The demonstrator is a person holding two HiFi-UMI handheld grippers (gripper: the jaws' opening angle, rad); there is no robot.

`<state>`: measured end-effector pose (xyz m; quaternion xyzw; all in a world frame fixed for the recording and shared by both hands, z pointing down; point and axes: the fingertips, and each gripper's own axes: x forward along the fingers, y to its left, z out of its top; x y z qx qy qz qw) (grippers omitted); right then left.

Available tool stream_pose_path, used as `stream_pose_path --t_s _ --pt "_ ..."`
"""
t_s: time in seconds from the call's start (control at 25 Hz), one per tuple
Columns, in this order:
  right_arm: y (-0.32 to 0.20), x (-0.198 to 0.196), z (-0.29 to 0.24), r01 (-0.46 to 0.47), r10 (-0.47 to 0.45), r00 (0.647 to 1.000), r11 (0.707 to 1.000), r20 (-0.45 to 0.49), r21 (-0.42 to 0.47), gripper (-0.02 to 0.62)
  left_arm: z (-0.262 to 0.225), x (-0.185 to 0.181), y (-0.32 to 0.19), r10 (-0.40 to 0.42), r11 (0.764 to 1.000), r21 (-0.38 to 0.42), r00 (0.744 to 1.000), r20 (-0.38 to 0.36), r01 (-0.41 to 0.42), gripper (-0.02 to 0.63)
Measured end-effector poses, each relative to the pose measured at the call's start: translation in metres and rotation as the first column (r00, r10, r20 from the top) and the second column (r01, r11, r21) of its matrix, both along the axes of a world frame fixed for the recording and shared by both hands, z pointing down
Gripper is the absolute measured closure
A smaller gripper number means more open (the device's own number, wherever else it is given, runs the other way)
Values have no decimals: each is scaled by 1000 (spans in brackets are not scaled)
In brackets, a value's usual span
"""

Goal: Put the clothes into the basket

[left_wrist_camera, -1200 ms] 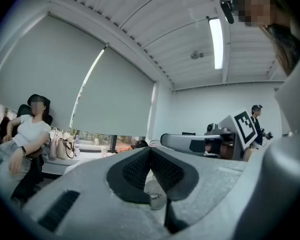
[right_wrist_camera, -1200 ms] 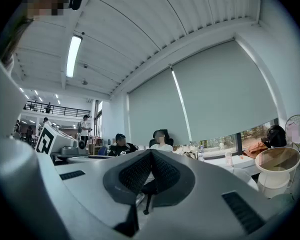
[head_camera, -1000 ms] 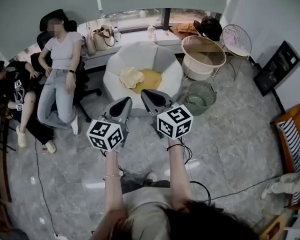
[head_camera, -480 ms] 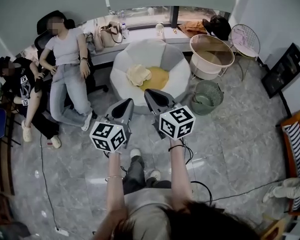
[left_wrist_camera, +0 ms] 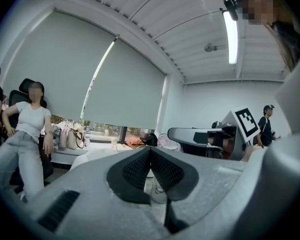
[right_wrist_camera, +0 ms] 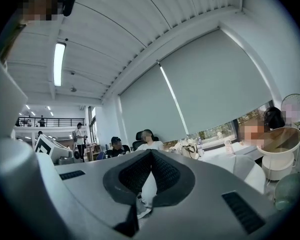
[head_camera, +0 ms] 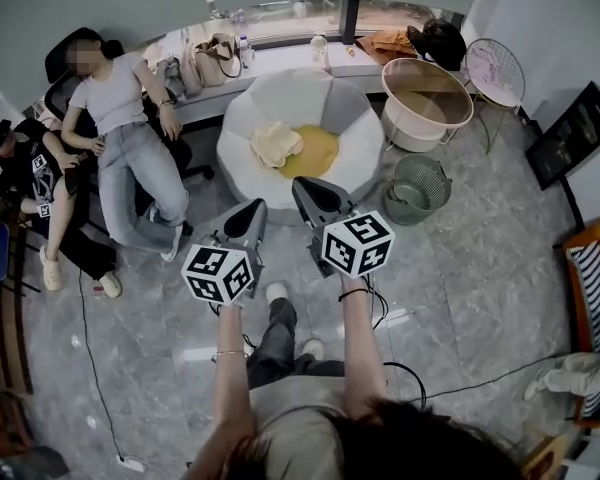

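A cream garment (head_camera: 275,143) and a yellow garment (head_camera: 316,152) lie in the hollow of a round white seat (head_camera: 352,128). A green mesh basket (head_camera: 417,190) stands on the floor to the right of the seat. My left gripper (head_camera: 249,209) and right gripper (head_camera: 307,190) are held side by side, pointing level at the seat from short of its front edge. Both are shut with nothing between the pads. In the left gripper view the jaws (left_wrist_camera: 150,152) meet at their tips, and in the right gripper view the jaws (right_wrist_camera: 150,155) do too.
A large beige tub (head_camera: 427,101) stands behind the green basket, with a wire chair (head_camera: 497,68) beyond it. Two people (head_camera: 120,118) sit at the left by the window ledge, which holds a handbag (head_camera: 218,60). Cables cross the tiled floor (head_camera: 480,288).
Both grippers, still shut, have come a little closer to the white seat and sunk slightly. My leg has stepped forward beneath them.
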<state>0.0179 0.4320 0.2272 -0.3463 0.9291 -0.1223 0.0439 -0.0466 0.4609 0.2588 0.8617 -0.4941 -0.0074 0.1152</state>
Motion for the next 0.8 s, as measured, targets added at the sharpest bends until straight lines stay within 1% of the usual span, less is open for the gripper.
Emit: stream_pose_path --t_s 0.24,0.44,0.6,0.8 --pt "-54 -14 11 -13 12 999 1000 -52 -22 586 6 -15 -57 11 1000 -24 1000 -11 -11 595" --pt "-93 -36 31 -18 14 998 998 -65 -59 586 24 -31 -98 37 997 -64 999 -12 -37 595" --pt "-125 -52 41 -10 5 998 996 -62 -85 586 34 -48 -132 31 995 -93 999 -24 -33 595" --pt "-164 -69 44 -29 23 998 994 -67 -102 586 36 -66 -172 48 993 -102 998 -30 -51 595"
